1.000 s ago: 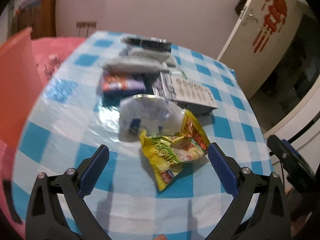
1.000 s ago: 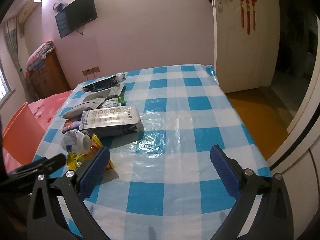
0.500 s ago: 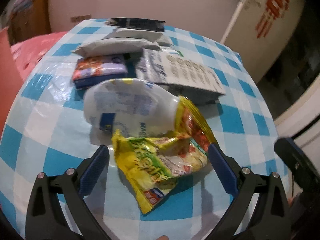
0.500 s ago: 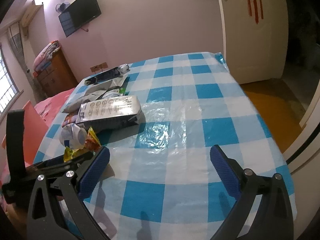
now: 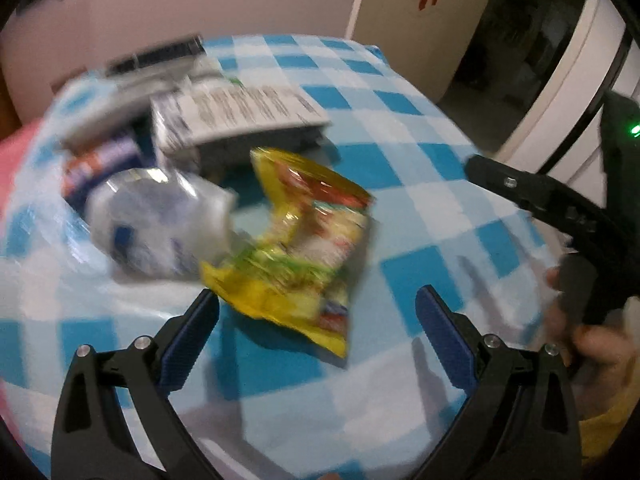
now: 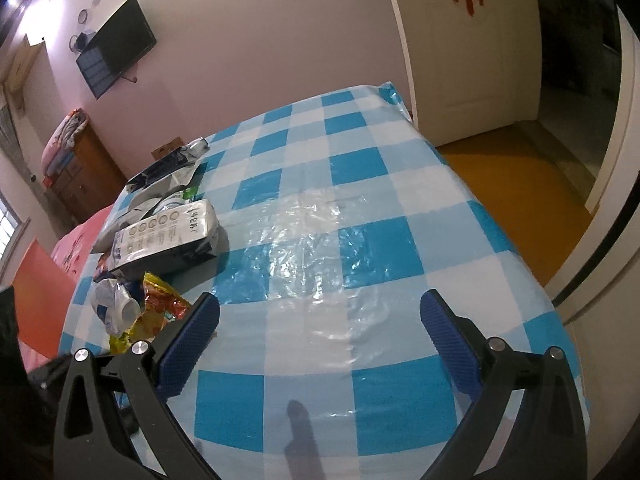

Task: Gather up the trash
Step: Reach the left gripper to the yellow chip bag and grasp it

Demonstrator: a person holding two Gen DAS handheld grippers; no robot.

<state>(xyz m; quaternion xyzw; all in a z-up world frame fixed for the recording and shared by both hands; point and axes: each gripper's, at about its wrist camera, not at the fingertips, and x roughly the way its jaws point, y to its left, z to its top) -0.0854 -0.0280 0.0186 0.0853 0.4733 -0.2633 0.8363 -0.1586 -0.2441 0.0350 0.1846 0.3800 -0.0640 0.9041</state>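
Here the left gripper (image 5: 316, 312) gapes wide just before the yellow wrapper (image 5: 296, 252), while the right gripper (image 6: 320, 320) hangs equally wide, empty.

1. My right gripper (image 6: 320, 326) hangs over the checked tablecloth (image 6: 360, 168), jaws wide apart, holding nothing.
2. Far left, I see a yellow wrapper (image 6: 154, 314) touching a crumpled white bag (image 6: 114, 306).
3. A grey packet (image 6: 168, 236) lies just behind them.

Looked like a lived-in room of a home. Centred on a table (image 6: 360, 208) under a blue-and-white checked plastic cloth, with a wall-mounted television (image 6: 116, 46) behind it, a wooden dresser (image 6: 86, 172) piled with bedding at its far left, and a white door (image 6: 460, 40) hung with red ornaments beyond its far right corner.
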